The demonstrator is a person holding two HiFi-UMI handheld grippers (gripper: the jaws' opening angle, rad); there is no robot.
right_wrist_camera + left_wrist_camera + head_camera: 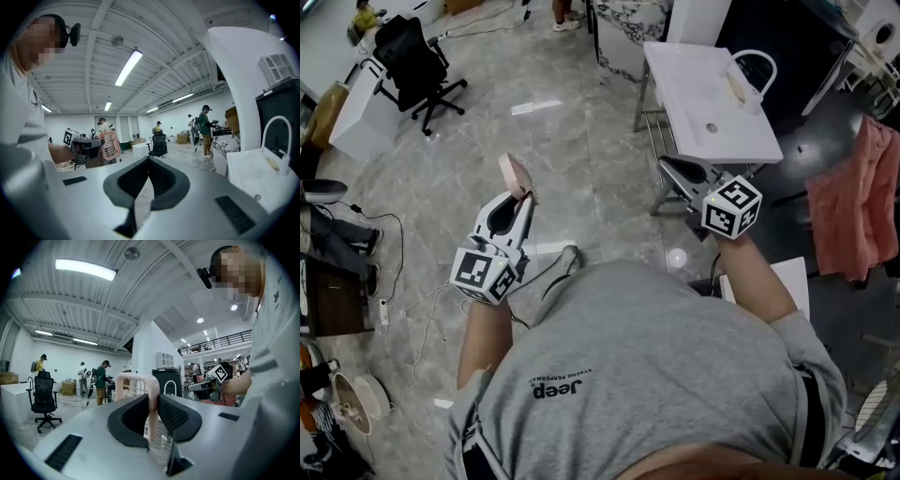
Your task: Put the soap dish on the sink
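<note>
One soap dish (515,174), likely light stiff plastic, pinched by its thin rim in left gripper (521,195), may pivot; right gripper (673,169) pressed together, empty; sink (689,89) well apart.

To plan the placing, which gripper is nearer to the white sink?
Right. The right gripper is close by the sink; the left gripper, holding the soap dish, is farther left.

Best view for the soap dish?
Right gripper view: the soap dish shows its whole slatted face, though small. Left gripper view: close but edge-on, clamped in the left hand-held gripper. Head view: only a pink edge.
</note>
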